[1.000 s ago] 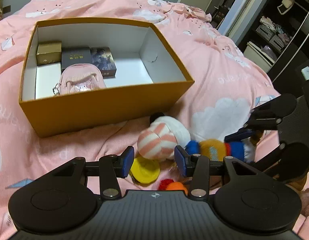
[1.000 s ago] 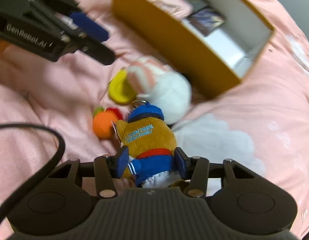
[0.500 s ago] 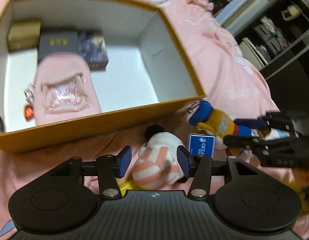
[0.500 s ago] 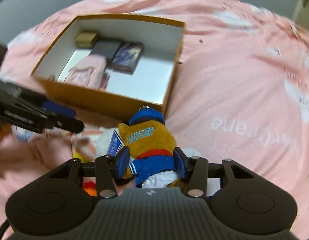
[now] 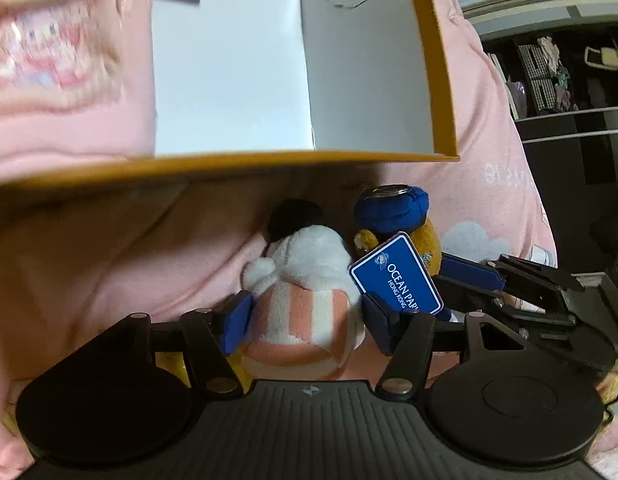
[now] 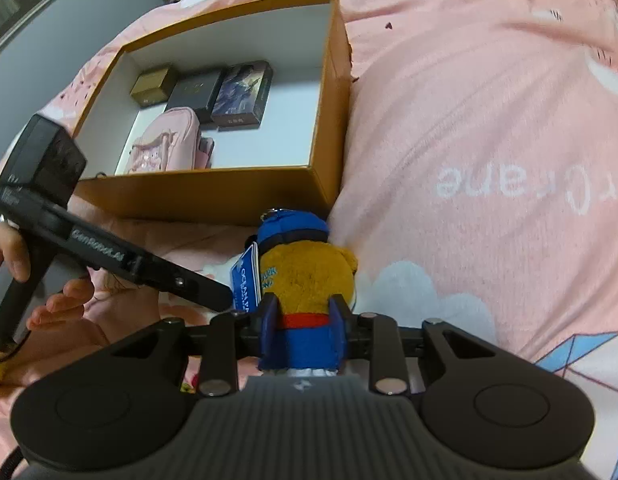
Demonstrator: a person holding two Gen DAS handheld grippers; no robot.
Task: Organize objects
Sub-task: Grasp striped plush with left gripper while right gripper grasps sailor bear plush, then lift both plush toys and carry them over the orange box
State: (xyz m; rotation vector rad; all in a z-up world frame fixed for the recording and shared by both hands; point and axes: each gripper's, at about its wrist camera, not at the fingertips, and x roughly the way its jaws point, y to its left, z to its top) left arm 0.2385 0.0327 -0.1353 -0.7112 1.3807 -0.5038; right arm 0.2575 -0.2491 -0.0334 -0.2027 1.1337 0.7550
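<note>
Right wrist: pink bedspread (image 6: 489,120); right gripper (image 6: 305,330) clamps bear plush (image 6: 309,276); left gripper (image 5: 305,316) wide.

The box (image 6: 245,196) at upper left is orange outside, white inside. The plush bear (image 6: 309,276) is tan with blue cap. The striped plush (image 5: 305,316) shows pink-and-white bands. The bedspread (image 6: 489,120) is pink with white clouds.

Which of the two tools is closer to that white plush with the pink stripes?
Left. The left tool has the striped plush between its open fingers. The right tool sits beside it, clamped on the brown bear plush.
</note>
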